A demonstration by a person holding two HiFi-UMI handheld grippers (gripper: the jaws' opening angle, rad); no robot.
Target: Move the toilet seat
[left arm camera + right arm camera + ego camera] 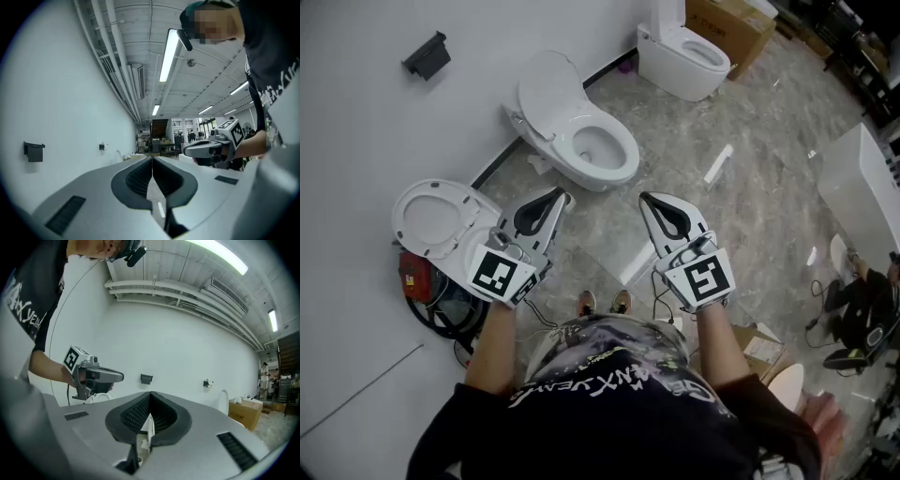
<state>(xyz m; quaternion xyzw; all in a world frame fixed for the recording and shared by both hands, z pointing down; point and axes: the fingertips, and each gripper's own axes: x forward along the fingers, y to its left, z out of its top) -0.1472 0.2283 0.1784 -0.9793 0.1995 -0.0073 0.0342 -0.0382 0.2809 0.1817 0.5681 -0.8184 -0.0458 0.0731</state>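
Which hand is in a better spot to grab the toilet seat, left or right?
Probably left. The left gripper is right beside the toilet seat lying by the wall, and nearer the toilet ahead than the right gripper. Both are shut and empty, so it must open first.

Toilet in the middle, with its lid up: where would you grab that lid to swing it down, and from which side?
Probably the lid's free upper rim, the part farthest from the hinge at the bowl. The lid stands raised, leaning back toward the wall, so come from the front, over the bowl, with one jaw on each face of the thin edge.
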